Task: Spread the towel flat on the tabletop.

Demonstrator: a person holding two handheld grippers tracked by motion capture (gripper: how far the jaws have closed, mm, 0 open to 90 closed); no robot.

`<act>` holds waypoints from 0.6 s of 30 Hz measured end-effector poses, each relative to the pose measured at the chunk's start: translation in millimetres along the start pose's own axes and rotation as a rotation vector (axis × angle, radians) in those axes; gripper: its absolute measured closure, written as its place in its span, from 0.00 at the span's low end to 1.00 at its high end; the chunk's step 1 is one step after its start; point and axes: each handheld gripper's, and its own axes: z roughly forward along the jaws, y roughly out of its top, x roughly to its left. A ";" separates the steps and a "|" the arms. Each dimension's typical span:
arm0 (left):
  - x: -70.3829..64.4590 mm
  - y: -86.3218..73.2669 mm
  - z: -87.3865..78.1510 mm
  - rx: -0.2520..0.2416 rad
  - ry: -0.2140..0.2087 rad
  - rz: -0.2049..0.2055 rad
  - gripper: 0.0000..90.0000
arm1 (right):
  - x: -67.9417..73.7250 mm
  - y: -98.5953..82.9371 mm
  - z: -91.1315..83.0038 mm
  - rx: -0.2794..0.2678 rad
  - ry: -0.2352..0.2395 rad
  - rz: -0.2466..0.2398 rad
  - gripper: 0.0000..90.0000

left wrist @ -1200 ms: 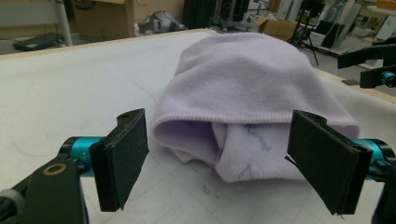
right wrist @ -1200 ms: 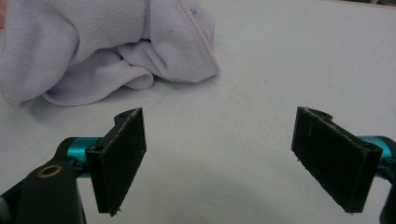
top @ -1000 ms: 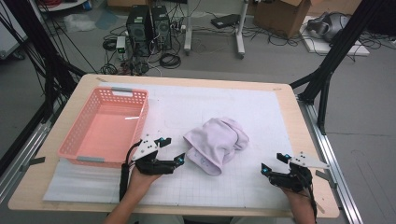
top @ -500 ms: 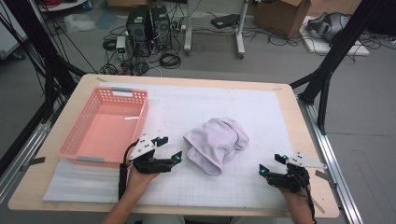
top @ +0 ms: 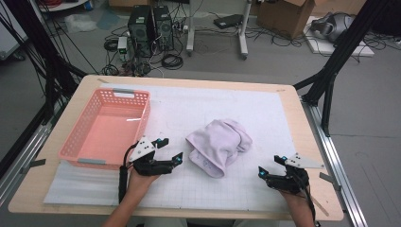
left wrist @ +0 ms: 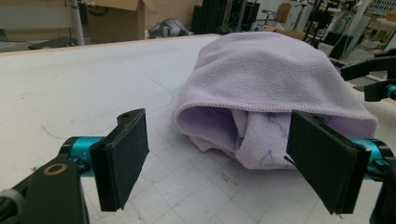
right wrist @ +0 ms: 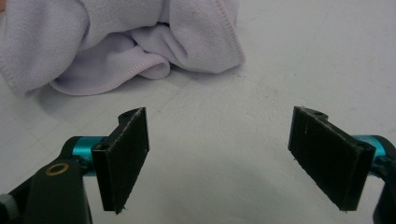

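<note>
Left gripper [top: 171, 150] jaws apart, just beside crumpled towel [top: 218, 144]; right gripper [top: 270, 166] jaws apart, farther off. Risk: pinching one loose fold, towel unravels, drags.

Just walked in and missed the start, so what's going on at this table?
A person holds a two-jaw claw in each hand over a white mat, with a crumpled lilac towel between them. The left claw is open and close beside the towel's left edge; the right claw is open too, a little apart from the towel on its right. Neither grips the cloth yet. An empty pink basket sits at the left of the table.
</note>
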 end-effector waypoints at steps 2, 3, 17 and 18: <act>0.2 -0.3 0.2 0.006 -0.002 0.000 0.24 | 1.5 0.9 2.2 0.006 0.004 0.003 0.21; -0.3 -0.5 -0.1 0.005 0.000 -0.005 0.24 | 1.6 1.3 3.1 0.009 0.003 0.000 0.21; -0.3 -0.9 -0.4 0.009 -0.001 -0.028 0.24 | 23.4 33.1 53.1 0.071 0.052 -0.038 0.33; 0.3 -1.2 0.0 0.014 -0.005 -0.031 0.25 | 25.8 35.5 58.1 0.084 0.062 -0.046 0.38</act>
